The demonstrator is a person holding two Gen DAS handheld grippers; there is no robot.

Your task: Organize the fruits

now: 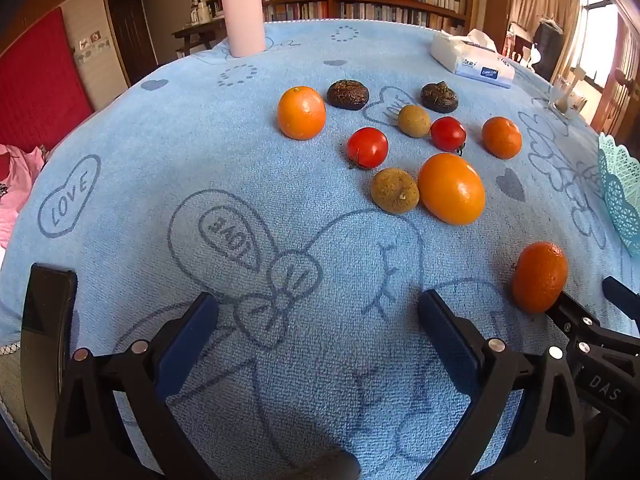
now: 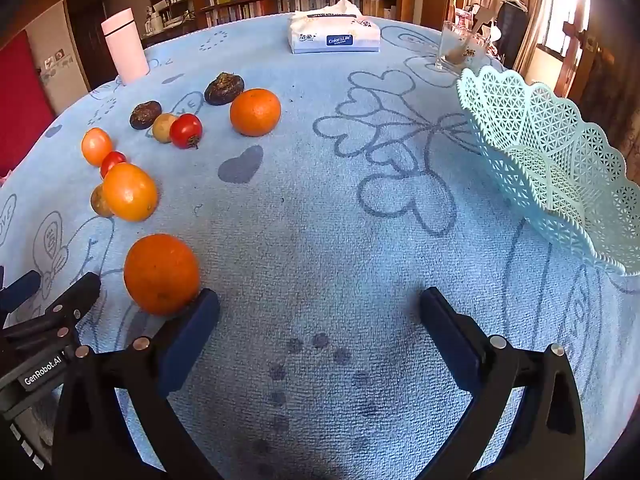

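Near the desk's front edge, both tools, left tool [image 1: 318, 306] and right tool [image 2: 320, 304], gape wide, empty. No fruit is gathered; nearest orange [image 2: 161, 274] sits beside the right tool, basket [image 2: 560, 168] at the right edge; grasping it likely comes next.

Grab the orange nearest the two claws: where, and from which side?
Take the nearest orange across its widest middle, with the open right claw shifting left and closing from the near side. It is round, sits alone on the blue towel, and its flanks are free; the other fruit lies farther back.
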